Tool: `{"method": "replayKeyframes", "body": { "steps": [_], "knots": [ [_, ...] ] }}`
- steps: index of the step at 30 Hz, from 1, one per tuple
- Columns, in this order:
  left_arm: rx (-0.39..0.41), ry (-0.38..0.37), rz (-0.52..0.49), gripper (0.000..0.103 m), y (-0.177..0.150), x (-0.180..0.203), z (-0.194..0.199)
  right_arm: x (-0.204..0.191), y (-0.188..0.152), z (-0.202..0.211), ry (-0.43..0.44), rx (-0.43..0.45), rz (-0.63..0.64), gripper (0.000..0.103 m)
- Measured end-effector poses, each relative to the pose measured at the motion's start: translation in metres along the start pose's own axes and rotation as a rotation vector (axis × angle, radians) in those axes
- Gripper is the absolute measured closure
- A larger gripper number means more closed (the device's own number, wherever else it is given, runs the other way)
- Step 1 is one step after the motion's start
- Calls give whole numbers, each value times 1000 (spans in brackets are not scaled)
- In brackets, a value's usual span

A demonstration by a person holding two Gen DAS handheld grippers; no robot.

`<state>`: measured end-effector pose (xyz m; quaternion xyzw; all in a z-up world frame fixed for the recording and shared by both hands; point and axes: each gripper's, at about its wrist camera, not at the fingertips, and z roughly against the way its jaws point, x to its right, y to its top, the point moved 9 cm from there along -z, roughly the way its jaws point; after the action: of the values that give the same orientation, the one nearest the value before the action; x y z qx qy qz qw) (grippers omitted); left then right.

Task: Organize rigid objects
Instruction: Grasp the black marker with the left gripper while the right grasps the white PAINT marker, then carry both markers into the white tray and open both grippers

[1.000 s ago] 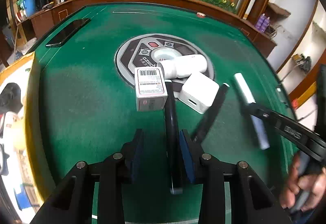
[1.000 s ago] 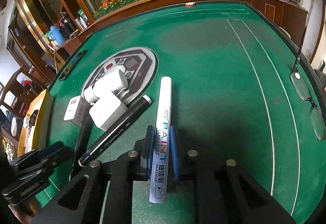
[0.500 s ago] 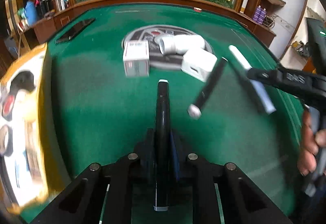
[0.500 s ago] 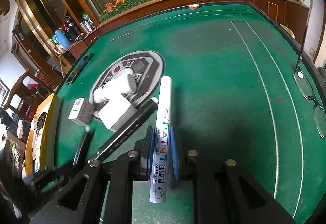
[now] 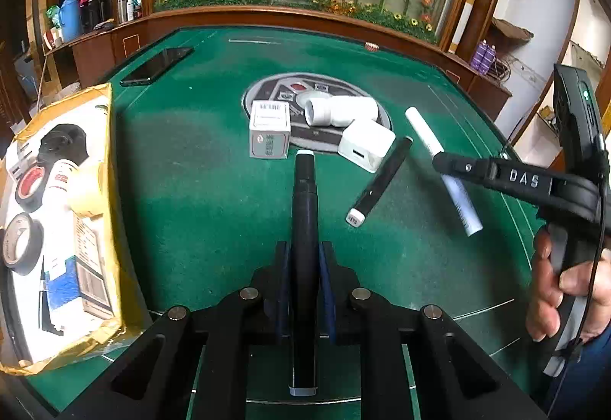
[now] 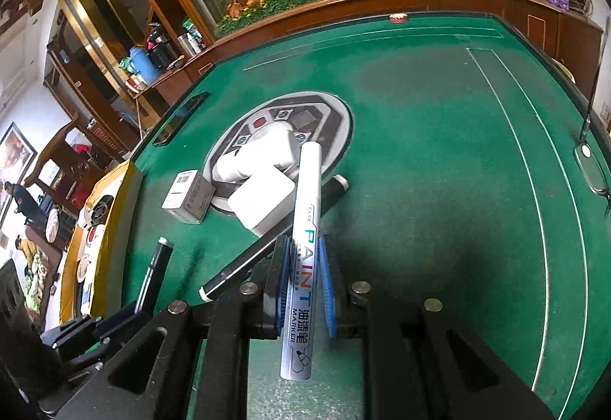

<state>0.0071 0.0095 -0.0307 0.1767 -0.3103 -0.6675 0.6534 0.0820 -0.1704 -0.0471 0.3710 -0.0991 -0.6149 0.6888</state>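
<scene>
Three pens are counted: one dark slim pen (image 5: 303, 213) is clamped by the left gripper (image 5: 302, 278), one white paint marker (image 6: 305, 252) by the right gripper (image 6: 303, 282), and one black marker with white cap (image 5: 380, 181) lies on the green felt table (image 5: 198, 198). One small grey barcode box (image 5: 269, 131), one white plastic pipe elbow (image 5: 341, 110) and one white square charger (image 5: 366, 145) are seen beside it.

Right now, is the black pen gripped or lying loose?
Gripped: the left gripper is shut on the black pen, its pads pressing both sides, tip off the felt.

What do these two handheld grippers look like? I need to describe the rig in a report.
Both the left gripper and the right gripper are matte black, with angular linkage arms, silver pivot bolts and blue-padded fingers. Seen from the left wrist, the right one carries white "DAS" lettering, a green indicator light and a thin black cable. A dark blue sleeve shows.
</scene>
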Motion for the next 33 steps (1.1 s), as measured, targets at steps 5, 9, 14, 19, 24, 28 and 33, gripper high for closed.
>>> {"method": "replayKeyframes", "body": {
  "steps": [5,9,14,19,24,28,33],
  "knots": [
    [34,8,6,88,8,-3,10,-14,-1,3,30,15,51,88],
    [69,21,14,88,16,-10,20,-27,-5,3,51,14,92,89],
    [108,30,58,88,24,-27,36,-48,-11,5,91,25,152,89],
    [164,48,111,88,32,-53,58,-75,-16,8,153,32,201,89],
    [219,86,167,88,34,-84,79,-109,-20,18,219,71,262,89],
    [244,124,209,88,30,-111,92,-145,-26,20,302,54,280,89],
    [269,183,280,88,25,-153,104,-193,-33,20,404,7,307,89]
  ]
}}
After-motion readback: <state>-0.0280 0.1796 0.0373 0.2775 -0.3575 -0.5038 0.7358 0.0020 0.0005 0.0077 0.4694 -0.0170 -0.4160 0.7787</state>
